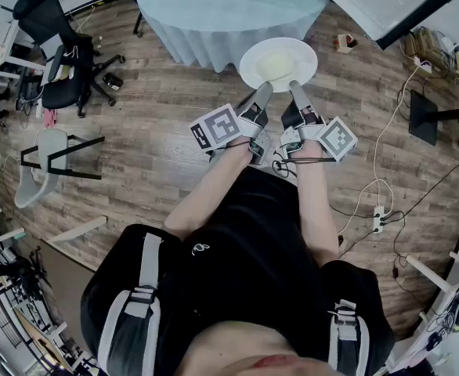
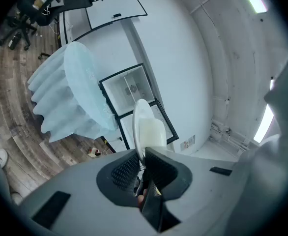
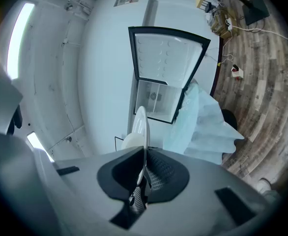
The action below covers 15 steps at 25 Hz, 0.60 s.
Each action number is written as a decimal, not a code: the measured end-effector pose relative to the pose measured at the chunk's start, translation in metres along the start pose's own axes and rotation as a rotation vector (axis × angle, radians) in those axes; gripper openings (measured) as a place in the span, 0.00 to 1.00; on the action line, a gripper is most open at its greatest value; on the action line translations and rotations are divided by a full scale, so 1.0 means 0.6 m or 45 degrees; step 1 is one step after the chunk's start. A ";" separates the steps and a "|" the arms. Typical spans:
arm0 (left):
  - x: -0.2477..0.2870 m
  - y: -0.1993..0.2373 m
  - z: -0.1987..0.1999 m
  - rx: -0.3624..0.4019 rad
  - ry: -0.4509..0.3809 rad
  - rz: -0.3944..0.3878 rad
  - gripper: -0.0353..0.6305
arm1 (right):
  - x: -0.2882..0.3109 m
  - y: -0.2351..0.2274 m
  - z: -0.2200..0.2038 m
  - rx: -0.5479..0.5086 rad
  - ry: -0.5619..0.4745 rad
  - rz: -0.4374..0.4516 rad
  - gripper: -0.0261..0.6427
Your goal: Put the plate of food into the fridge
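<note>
Left gripper [image 1: 262, 92] and right gripper [image 1: 296, 92] are side by side and level, each pinched tight on the near rim of the plate [image 1: 249, 67]. The plate is held in the air just at the near edge of the cloth-covered table [image 1: 214, 14]. Pale food [image 1: 276, 63] is heaped mid-plate.

The plate looks rigid and glazed, likely slick and breakable. The load seems modest, and the food may slide if the plate tips. Two rim grips suit it, held flat.

Past the table stands the fridge [image 3: 166, 73], door open.

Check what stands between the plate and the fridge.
A table draped in pale blue cloth: the head view shows it just beyond the plate, and the right gripper view shows it overlapping the open fridge at one edge.
</note>
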<state>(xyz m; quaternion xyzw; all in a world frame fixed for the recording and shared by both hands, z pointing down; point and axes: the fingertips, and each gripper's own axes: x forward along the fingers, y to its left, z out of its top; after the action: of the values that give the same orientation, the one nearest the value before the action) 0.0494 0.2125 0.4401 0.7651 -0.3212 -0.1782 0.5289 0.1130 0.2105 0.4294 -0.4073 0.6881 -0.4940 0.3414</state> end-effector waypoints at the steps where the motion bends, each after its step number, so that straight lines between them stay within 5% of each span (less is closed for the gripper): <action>1: 0.000 0.001 -0.001 0.000 0.000 0.001 0.12 | -0.001 -0.001 0.000 -0.005 0.001 -0.002 0.07; 15: 0.003 0.035 0.042 -0.028 -0.010 0.019 0.12 | 0.049 -0.019 -0.019 0.005 0.027 -0.049 0.07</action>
<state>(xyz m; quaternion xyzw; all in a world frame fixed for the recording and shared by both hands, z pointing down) 0.0293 0.1890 0.4501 0.7563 -0.3268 -0.1808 0.5372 0.0928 0.1863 0.4413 -0.4145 0.6827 -0.5062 0.3255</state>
